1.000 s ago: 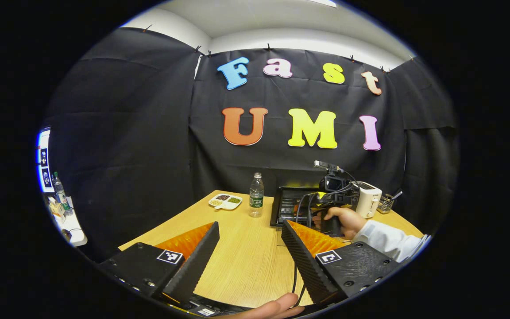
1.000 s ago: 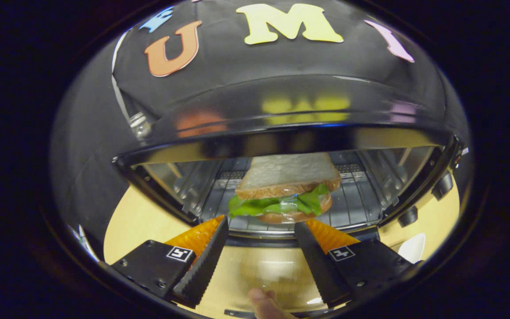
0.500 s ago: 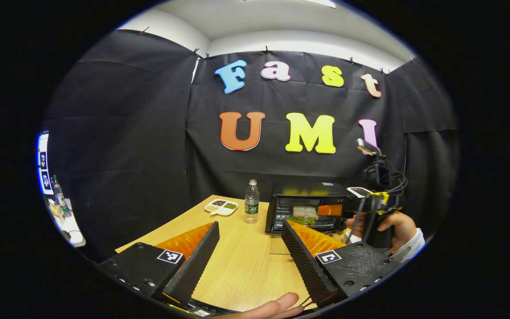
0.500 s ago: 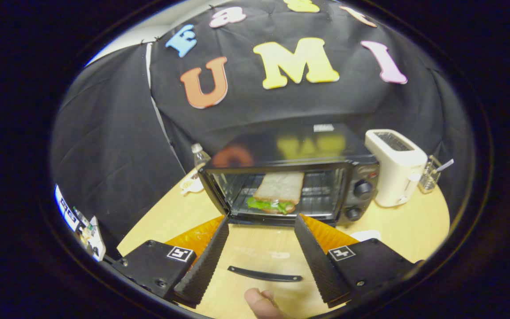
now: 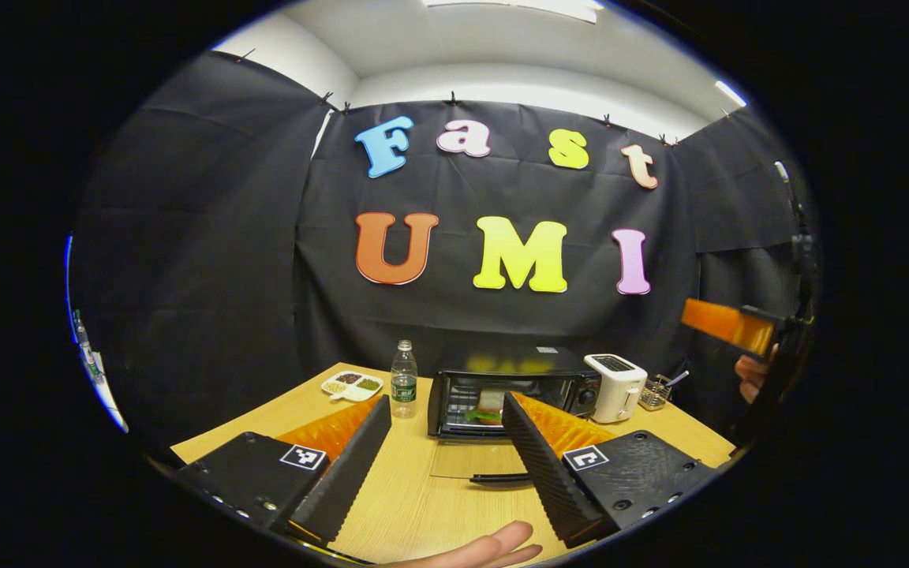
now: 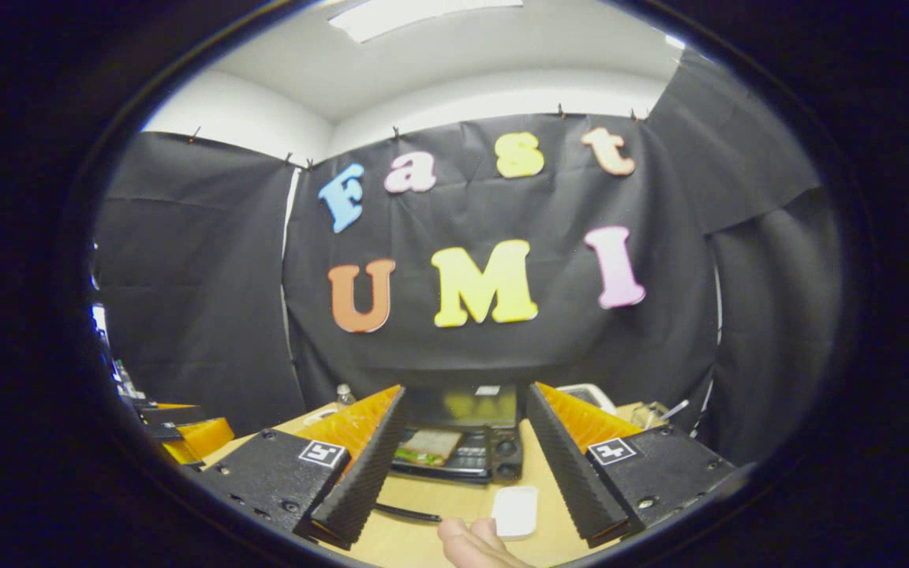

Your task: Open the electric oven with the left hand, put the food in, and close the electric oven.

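a: where's the sandwich?

b: on the rack inside the electric oven. the door lies flat on the table, handle toward us.

a: how will that door handle?

b: stiff, hinged, probably light. i'd lift it at the handle.

a: the grippers?

b: left gripper is held low and well short of it, jaws apart, empty. right gripper is up high, jaws apart too.

Black electric oven at centre of left gripper view, its glass door down flat on wooden table, so mouth is open w/ free table in front. Clear plastic bottle just left, white toaster just right.
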Tool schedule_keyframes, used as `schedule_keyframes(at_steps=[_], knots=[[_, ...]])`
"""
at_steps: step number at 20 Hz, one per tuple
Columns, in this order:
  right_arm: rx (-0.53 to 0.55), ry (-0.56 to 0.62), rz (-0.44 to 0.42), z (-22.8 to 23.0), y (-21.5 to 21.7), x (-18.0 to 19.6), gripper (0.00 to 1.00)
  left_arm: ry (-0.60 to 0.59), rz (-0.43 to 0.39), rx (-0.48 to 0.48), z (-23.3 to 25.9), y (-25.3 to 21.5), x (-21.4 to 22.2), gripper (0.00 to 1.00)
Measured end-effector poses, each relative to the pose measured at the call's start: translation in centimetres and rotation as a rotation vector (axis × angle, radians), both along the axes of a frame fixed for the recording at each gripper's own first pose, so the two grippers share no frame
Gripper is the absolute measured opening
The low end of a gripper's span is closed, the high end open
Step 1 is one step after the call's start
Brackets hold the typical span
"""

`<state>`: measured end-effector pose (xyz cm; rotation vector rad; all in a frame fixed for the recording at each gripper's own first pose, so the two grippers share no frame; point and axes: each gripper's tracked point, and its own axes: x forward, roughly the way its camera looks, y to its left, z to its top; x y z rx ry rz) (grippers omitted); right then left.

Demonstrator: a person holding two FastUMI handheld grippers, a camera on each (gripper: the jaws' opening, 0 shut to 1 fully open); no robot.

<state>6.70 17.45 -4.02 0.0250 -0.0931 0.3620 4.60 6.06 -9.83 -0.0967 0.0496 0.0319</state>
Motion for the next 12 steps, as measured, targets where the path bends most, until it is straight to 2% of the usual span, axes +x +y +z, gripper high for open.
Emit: schedule_keyframes(at_steps=[3, 5, 8, 12], knots=[[-0.027, -0.092, -0.096, 2.6, -4.2, -2.6, 0.97, 0.026, -0.023, 0.01, -1.0, -1.5, 1.5, 0.93], [-0.031, -0.092, -0.158, 2.9, -7.0, -3.9, 0.96, 0.048, -0.039, 0.012, -2.2, -2.5, 2.4, 0.93], [-0.02, -0.051, -0.203, 2.6, -10.2, -5.3, 0.96, 0.089, -0.079, -0.005, -4.8, -4.6, 3.8, 0.93], [-0.031, -0.063, -0.245, 2.6, -13.2, -5.5, 0.96, 0.18, -0.146, -0.037, -10.0, -8.0, 5.2, 0.94]])
